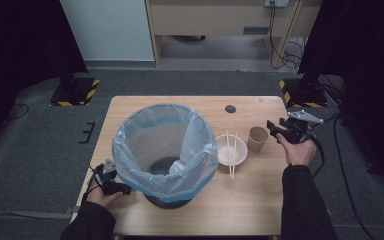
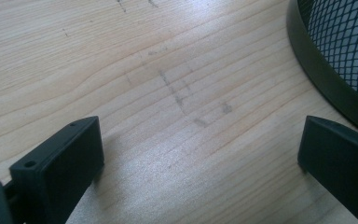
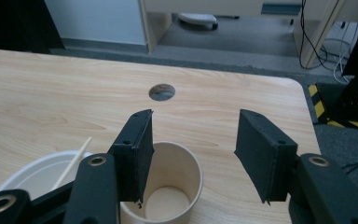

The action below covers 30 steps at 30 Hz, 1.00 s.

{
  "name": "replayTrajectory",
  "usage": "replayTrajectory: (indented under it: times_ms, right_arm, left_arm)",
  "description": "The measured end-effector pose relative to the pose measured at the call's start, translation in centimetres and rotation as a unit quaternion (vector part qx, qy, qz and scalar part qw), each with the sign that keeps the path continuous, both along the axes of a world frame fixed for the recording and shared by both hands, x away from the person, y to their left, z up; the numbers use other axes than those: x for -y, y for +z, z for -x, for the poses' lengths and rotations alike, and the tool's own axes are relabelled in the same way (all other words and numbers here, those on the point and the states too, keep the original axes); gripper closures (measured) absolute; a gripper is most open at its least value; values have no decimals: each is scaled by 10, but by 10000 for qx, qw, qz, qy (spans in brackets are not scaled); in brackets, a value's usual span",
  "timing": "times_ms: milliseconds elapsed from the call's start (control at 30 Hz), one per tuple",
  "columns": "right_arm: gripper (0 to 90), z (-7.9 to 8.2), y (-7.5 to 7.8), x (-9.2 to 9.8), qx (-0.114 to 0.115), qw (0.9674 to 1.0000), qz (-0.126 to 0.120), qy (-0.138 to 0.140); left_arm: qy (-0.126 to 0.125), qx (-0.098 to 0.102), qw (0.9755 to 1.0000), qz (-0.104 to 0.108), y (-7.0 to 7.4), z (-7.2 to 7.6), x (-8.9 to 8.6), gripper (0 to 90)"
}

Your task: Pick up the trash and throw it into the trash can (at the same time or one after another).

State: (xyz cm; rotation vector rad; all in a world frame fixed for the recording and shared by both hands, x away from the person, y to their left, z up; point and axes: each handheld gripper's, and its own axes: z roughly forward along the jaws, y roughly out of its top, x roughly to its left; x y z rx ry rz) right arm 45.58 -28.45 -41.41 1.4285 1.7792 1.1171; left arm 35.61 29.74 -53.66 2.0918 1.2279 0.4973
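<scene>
Right gripper view first: my right gripper [image 3: 193, 154] hangs over the paper cup [image 3: 168, 184], fingers apart and gripping nothing. One finger [image 3: 135, 154] already crosses the cup's rim, its tip dipping toward the inside; the other finger [image 3: 261, 156] stands clear off to the side, well past the outer wall. So the cup sits low between them but off-centre, crowded against one finger.

Risks as I judge them:
- closing from this offset would have the near finger meet the wall first and shove or tip the cup, which looks light and empty
- a pinch on rim only could crush the paper or let it slip out
- a toppled cup would roll toward the white bowl [image 3: 37, 175] with the chopsticks [image 3: 74, 161] laid across it, just beside

High view: cup [image 1: 257, 138] stands upright on the surface [image 1: 240, 200], right of the bowl [image 1: 230, 150], with the right gripper [image 1: 280, 131] just beside it. Lined bin [image 1: 165, 150] takes the middle of the surface, well apart from the cup.

Left gripper [image 2: 200, 154] rests low on bare wood beside the bin's dark base [image 2: 326, 84], fingers wide, nothing between them
</scene>
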Motion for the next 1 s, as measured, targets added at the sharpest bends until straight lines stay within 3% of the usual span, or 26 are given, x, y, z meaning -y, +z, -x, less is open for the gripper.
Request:
replayTrajectory:
  times_ms: [333,533,733,933,1000]
  right_arm:
    - [486,-26,-36,-3,-472,9987,50,-179]
    - [531,-33,-57,-10,-794,9967,94,-124]
    - [635,-31,-67,-11,-1031,9945,100,-136]
    - [800,-27,-69,-7,-1129,9934,65,-194]
    - [815,-26,-69,-6,-1144,9932,8,-231]
  left_arm:
    - [3,0,10000,1,0,0,0,0]
    - [4,-1,10000,2,0,0,0,0]
    - [1,-6,10000,-3,0,0,0,0]
    - [5,-1,10000,0,0,0,0,0]
    - [6,-7,10000,-4,0,0,0,0]
